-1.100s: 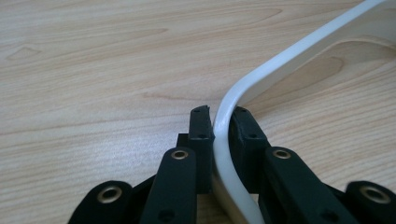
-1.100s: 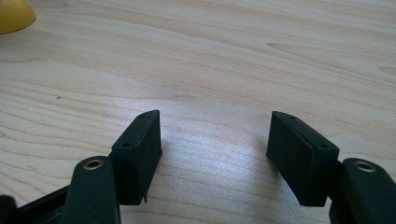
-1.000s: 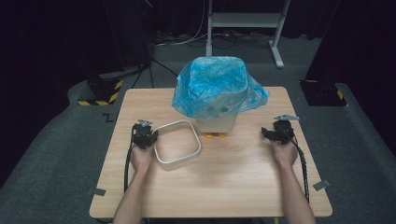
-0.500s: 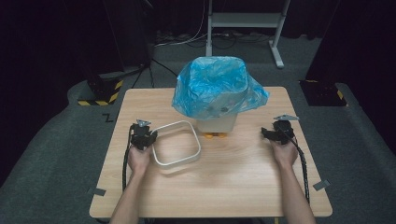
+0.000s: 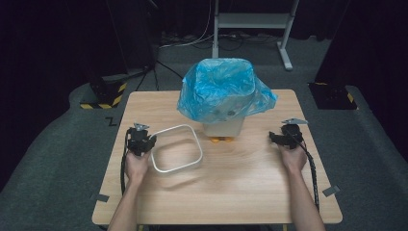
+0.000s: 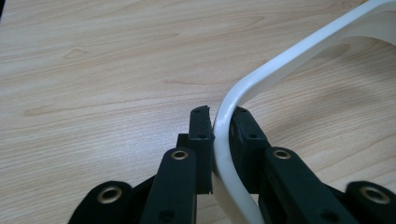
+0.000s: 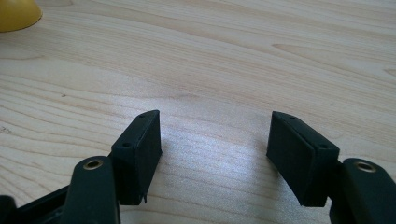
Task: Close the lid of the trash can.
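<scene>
Gripping the white ring (image 5: 176,148) by its left edge, the left gripper (image 5: 140,142) has its two black jaws clamped on the rim; in the left gripper view the white ring (image 6: 261,84) passes between the pads (image 6: 201,130) and curves away to the upper right over the wooden table (image 6: 102,70). Seen from the high view, this rounded-rectangle frame lies left of centre on the table (image 5: 250,187), its far corner near the white bin (image 5: 222,126) but apart from it; a shadow under its near edge suggests a slight tilt, though how far it clears the wood cannot be told. A blue plastic bag (image 5: 221,89) is draped over the bin, which stands on small orange feet (image 5: 221,140). The right gripper (image 5: 287,137) sits near the right edge of the table, well apart from the bin — its jaws stand wide apart with bare wood between them, as the right gripper view shows, where a yellow-orange foot (image 7: 16,14) appears at the upper left corner.
</scene>
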{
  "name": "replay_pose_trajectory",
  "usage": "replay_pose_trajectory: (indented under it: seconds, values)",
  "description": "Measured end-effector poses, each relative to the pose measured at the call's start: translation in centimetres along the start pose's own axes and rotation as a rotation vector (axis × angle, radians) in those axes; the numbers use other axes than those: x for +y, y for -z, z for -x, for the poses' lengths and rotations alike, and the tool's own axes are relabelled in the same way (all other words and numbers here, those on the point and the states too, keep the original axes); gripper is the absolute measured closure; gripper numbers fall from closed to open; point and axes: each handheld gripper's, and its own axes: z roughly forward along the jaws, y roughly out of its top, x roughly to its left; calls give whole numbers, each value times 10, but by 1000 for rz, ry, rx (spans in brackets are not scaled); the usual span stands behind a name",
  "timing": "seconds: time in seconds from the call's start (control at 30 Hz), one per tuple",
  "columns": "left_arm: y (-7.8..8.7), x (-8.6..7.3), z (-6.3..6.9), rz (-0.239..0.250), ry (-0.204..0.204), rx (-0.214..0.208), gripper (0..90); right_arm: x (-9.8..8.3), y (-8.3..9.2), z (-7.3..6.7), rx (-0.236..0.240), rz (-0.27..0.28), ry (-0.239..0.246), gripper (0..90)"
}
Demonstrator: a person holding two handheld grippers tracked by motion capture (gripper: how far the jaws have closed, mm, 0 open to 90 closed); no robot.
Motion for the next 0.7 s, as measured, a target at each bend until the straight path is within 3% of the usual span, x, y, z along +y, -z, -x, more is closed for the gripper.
replay_pose_trajectory:
  seconds: [0.4, 0.7]
  values:
    - [32, 9, -7, 17, 6, 10, 801, 0, 0, 0, 2, 0, 2, 348]
    - [27, 18, -18, 7, 29, 15, 802, 0, 0, 0, 1, 0, 2, 348]
